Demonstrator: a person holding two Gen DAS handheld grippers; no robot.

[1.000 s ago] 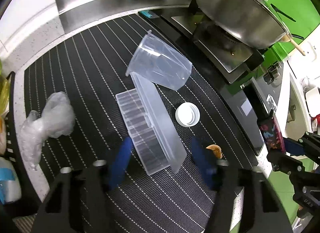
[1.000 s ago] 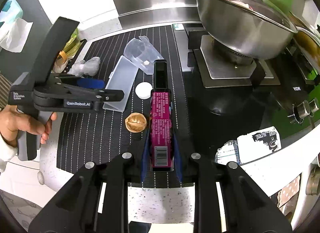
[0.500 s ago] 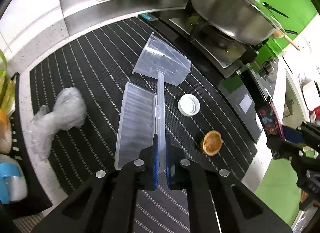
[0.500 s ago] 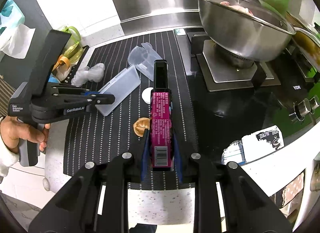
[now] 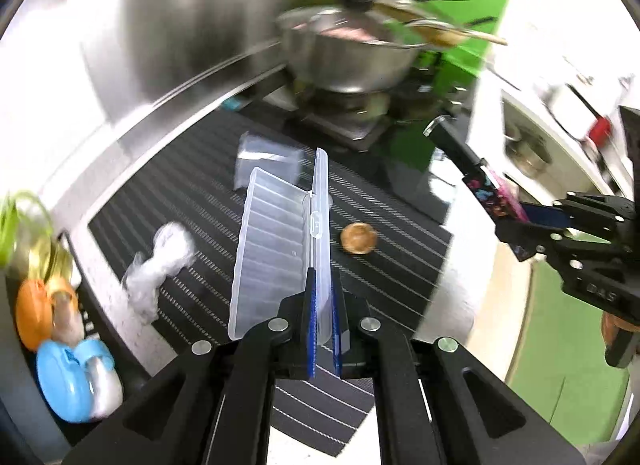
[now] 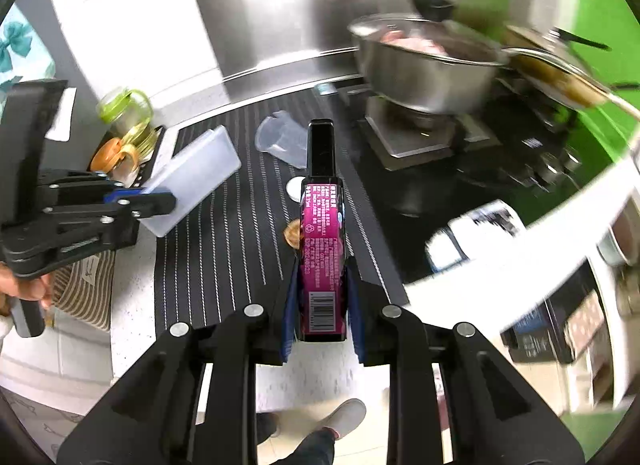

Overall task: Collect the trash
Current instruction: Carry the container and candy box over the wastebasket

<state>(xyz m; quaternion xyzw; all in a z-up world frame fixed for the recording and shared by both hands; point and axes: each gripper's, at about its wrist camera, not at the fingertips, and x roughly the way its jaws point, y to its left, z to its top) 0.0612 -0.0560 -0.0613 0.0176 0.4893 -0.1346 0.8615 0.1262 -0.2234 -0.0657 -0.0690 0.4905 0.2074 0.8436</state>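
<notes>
My left gripper (image 5: 324,285) is shut on the lid edge of a clear plastic box (image 5: 276,249), which hangs open above the striped mat (image 5: 400,249). The same clear box (image 6: 192,181) shows at the left of the right wrist view, held off the mat. My right gripper (image 6: 322,265) is shut on a magenta and black carton (image 6: 320,233); the same carton (image 5: 494,195) appears at the right of the left wrist view. On the mat lie a clear cup (image 5: 264,161), a crumpled plastic bag (image 5: 160,261), a brown shell-like scrap (image 5: 358,239) and a white cap (image 6: 294,187).
A steel pot (image 6: 424,65) with a lid sits on the stove at the back right. Bottles and jars (image 5: 60,305) crowd the counter's left end. A black-and-white packet (image 6: 476,233) lies near the front counter edge. Shoes show on the floor below.
The left gripper closed on the clear box's lid and lifted it off the mat. Both grippers rose and pulled back from the counter; the right kept hold of the carton.
</notes>
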